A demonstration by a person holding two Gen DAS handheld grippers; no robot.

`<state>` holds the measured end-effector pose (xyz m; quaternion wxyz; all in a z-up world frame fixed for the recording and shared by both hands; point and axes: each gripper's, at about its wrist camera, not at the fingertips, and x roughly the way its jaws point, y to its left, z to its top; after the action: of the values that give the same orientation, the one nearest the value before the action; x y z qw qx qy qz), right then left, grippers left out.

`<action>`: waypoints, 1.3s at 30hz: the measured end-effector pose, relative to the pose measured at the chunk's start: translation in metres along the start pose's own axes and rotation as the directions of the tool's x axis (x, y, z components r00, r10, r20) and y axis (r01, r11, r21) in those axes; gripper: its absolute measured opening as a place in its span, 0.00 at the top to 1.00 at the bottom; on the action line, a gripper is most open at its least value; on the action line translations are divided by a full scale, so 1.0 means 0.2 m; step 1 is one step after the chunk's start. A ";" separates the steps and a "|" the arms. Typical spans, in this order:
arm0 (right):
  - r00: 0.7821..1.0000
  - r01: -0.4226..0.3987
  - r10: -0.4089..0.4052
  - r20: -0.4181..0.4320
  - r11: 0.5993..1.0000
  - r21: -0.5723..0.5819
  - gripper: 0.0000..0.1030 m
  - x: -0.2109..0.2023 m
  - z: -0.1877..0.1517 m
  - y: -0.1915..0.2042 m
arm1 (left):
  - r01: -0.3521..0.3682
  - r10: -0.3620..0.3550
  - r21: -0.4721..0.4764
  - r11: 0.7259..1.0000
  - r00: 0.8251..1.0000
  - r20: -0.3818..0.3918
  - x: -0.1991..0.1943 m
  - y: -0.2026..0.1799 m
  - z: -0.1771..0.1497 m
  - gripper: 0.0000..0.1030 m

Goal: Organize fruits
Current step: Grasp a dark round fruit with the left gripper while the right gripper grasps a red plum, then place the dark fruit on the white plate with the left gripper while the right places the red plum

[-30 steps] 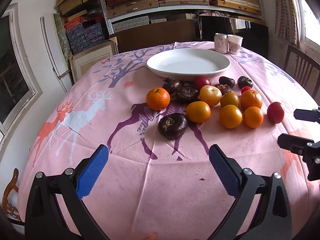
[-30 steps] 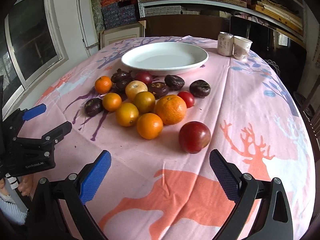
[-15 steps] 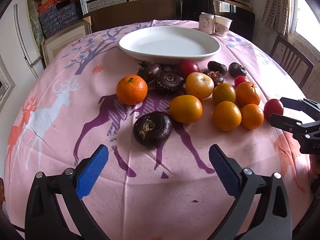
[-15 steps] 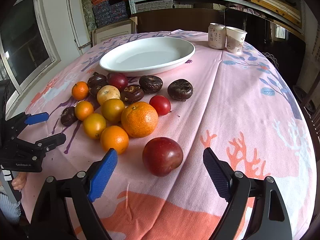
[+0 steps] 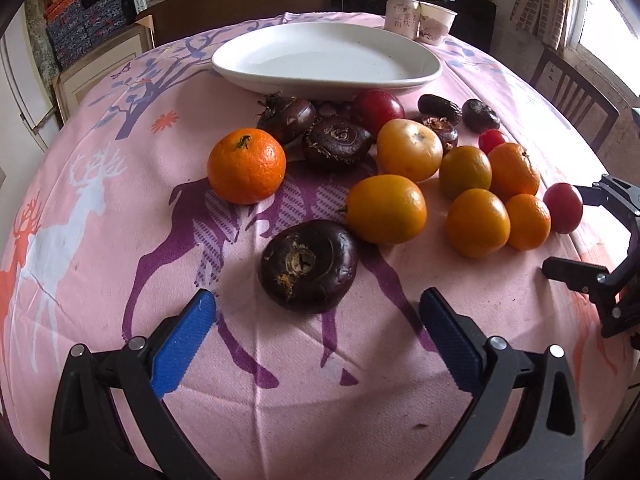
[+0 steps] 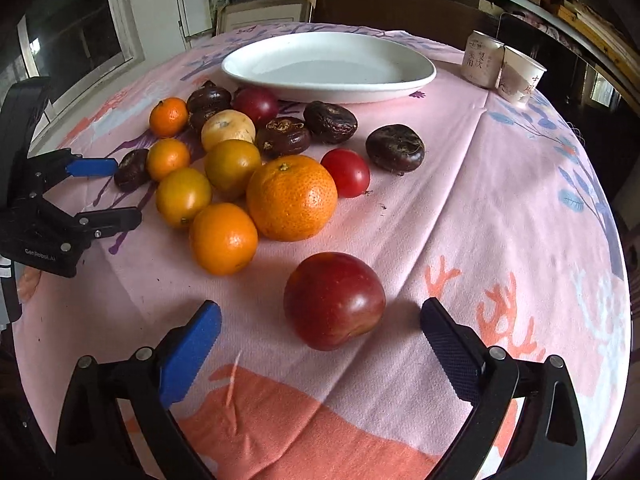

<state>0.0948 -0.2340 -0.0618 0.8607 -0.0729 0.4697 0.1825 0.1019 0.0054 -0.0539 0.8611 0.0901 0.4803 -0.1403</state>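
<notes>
Your left gripper point(image 5: 316, 312) stands released, its blue-padded jaws spread wide on either side of a dark brown, flattened water chestnut point(image 5: 308, 266) that lies just ahead of the pads, untouched. Your right gripper point(image 6: 320, 320) is opening to its full spread, and the large dark red plum-like fruit point(image 6: 334, 300) sits between the jaws without contact on either side. Beyond the plum lies the loose cluster: a big stippled orange tangerine point(image 6: 291, 197), several smaller orange and yellow-green citrus, a small red tomato-like fruit point(image 6: 346, 173), and more dark water chestnuts, all resting on the pink deer-printed tablecloth point(image 6: 500, 200). Behind them the oval white ceramic platter point(image 6: 328, 65) holds nothing. Judged from this layout, sorting has not begun: every fruit is on the cloth, none is on the platter, and the whole pile remains to be moved. Writing: the left gripper body, seen from the right wrist view, carries a pale label reading roughly "GenRobot.AI"; the pale drink can point(image 6: 482, 64) and paper cup point(image 6: 520, 76) at the far edge bear Chinese characters too small to read reliably.
</notes>
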 end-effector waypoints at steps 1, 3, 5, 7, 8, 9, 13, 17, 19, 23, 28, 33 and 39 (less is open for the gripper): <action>1.000 -0.005 0.005 0.007 1.000 0.010 0.07 -0.01 0.00 -0.01 | 0.006 -0.006 0.001 1.000 1.000 0.004 0.00 0.01 0.00 0.04; 0.999 0.016 -0.017 0.031 0.999 0.031 0.25 -0.04 -0.01 -0.03 | 0.017 -0.017 0.000 1.000 1.000 0.011 -0.01 0.02 0.00 0.05; 0.999 0.010 -0.012 0.047 0.999 0.049 0.39 -0.05 -0.01 -0.05 | 0.015 -0.015 0.025 1.000 1.000 0.027 -0.02 0.01 0.01 0.19; 0.999 0.015 -0.018 0.047 0.999 0.044 0.44 -0.05 -0.01 -0.06 | 0.030 -0.032 0.049 0.998 0.999 0.039 -0.02 0.00 0.03 0.32; 0.999 0.022 -0.024 0.046 0.999 0.035 0.46 -0.04 0.00 -0.06 | 0.029 -0.031 0.051 0.998 0.999 0.040 -0.02 0.00 0.04 0.34; 0.999 0.024 -0.026 0.047 0.999 0.032 0.48 -0.04 0.00 -0.06 | 0.033 -0.035 0.053 0.998 0.998 0.044 -0.02 0.00 0.04 0.34; 0.998 0.024 -0.026 0.052 0.999 0.022 0.60 -0.05 0.00 -0.05 | 0.037 -0.040 0.054 0.998 0.997 0.065 -0.02 0.00 0.04 0.47; 0.997 0.017 -0.020 0.069 0.999 0.035 0.61 -0.07 -0.01 -0.06 | 0.078 -0.079 0.023 0.997 0.994 0.077 -0.06 0.04 0.01 0.57; 0.996 0.010 -0.015 0.091 0.998 0.057 0.61 -0.09 -0.01 -0.08 | 0.086 -0.086 0.003 0.996 0.991 0.104 -0.10 0.06 0.00 0.57; 0.986 -0.010 -0.007 0.164 0.995 0.103 0.61 -0.16 0.09 -0.12 | 0.097 -0.096 0.004 0.995 0.981 0.171 -0.20 0.06 0.11 0.57; 0.959 -0.059 0.018 0.282 0.988 0.141 0.61 -0.21 0.39 -0.15 | 0.110 -0.108 0.005 0.994 0.967 0.230 -0.20 0.04 0.41 0.57; 0.950 -0.105 0.041 0.309 0.976 0.192 0.61 -0.07 0.66 -0.19 | 0.121 -0.110 -0.034 0.992 0.969 0.221 -0.03 0.06 0.65 0.57; 0.959 -0.132 0.062 0.277 0.961 0.243 0.59 0.18 0.78 -0.24 | 0.142 -0.124 -0.077 0.987 0.971 0.205 0.12 0.12 0.70 0.41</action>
<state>0.2531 -0.2235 -0.0098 0.9081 0.0886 0.3723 0.1699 0.2341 -0.0168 -0.0003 0.8968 0.0040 0.4022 -0.1842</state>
